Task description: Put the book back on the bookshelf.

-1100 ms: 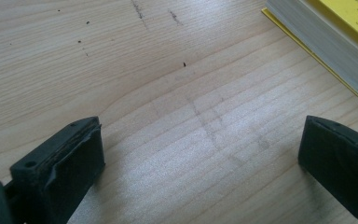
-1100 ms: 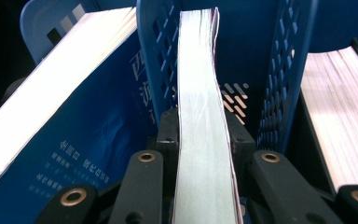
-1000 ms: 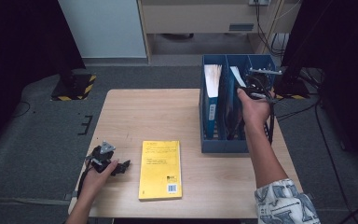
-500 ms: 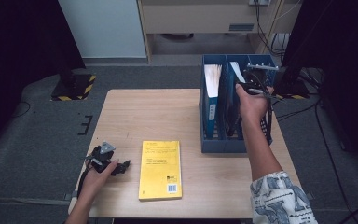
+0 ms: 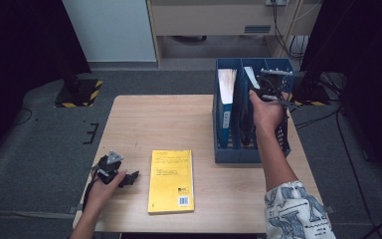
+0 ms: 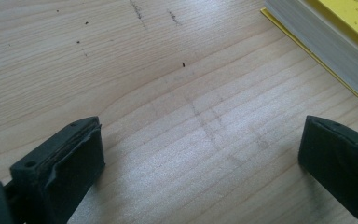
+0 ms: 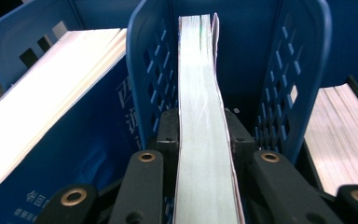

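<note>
Right tongs are clamped on a book standing in the blue rack's middle slot — perhaps slightly tilted. Left tongs rest apart on the bench, beside a yellow book.

- A thin book is held upright on its edge inside the middle compartment of the blue file rack, its pale page edges turned toward the right gripper view.
- It is clamped from both sides by the right tongs, low on the page block.
- Its far end is seen leaning slightly, with the cover curling away from the pages at the top.
- It is flanked by the perforated blue dividers, with a blue-covered book standing in the next compartment.
</note>
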The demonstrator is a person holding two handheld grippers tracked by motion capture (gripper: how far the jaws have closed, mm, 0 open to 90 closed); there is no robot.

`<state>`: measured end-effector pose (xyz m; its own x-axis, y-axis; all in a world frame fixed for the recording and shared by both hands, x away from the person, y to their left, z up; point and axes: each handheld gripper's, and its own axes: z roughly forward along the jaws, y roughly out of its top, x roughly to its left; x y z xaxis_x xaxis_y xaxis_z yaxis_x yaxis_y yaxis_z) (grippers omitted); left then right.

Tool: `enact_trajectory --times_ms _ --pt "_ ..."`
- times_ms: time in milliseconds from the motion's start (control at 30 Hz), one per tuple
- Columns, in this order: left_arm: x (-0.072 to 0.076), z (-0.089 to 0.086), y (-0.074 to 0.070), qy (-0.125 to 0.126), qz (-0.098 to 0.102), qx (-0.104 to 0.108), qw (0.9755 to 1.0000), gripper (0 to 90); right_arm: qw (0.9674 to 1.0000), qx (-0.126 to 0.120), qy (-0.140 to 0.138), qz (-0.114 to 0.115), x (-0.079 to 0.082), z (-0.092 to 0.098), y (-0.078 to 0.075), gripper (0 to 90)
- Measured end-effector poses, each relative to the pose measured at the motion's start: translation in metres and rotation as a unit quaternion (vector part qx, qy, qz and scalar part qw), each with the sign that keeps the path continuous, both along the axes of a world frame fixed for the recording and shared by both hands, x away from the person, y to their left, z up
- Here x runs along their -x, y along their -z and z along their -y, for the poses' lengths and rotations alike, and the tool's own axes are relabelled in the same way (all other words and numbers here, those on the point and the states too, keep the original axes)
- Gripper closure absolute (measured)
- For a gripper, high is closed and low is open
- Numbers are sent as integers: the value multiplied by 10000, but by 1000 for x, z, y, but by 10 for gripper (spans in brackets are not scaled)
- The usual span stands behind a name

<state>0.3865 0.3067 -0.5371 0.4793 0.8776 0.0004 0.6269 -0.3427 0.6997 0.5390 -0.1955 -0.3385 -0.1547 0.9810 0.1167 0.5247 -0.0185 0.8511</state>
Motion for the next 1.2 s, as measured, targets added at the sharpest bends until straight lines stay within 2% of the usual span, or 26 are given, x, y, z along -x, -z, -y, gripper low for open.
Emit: enact_trajectory --times_ms 167,333,500,600,933,1200 --pt "0 0 0 -1 0 1 10000 0 10000 54 22 -1 -2 1 2 732" --pt "0 0 0 1 -1 -1 10000 0 10000 -94 7 -9 -2 2 5 731" --pt "0 0 0 1 0 -3 10000 0 10000 -28 -47 10 -1 -2 6 730" --pt "0 0 0 -1 0 0 10000 0 9999 -84 -69 15 0 -2 7 728" --pt "0 0 0 1 1 -3 10000 0 9980 -611 -131 -99 2 1 7 683" --pt "0 0 0 2 3 -8 10000 0 9963 -808 -246 -139 2 -3 7 639"
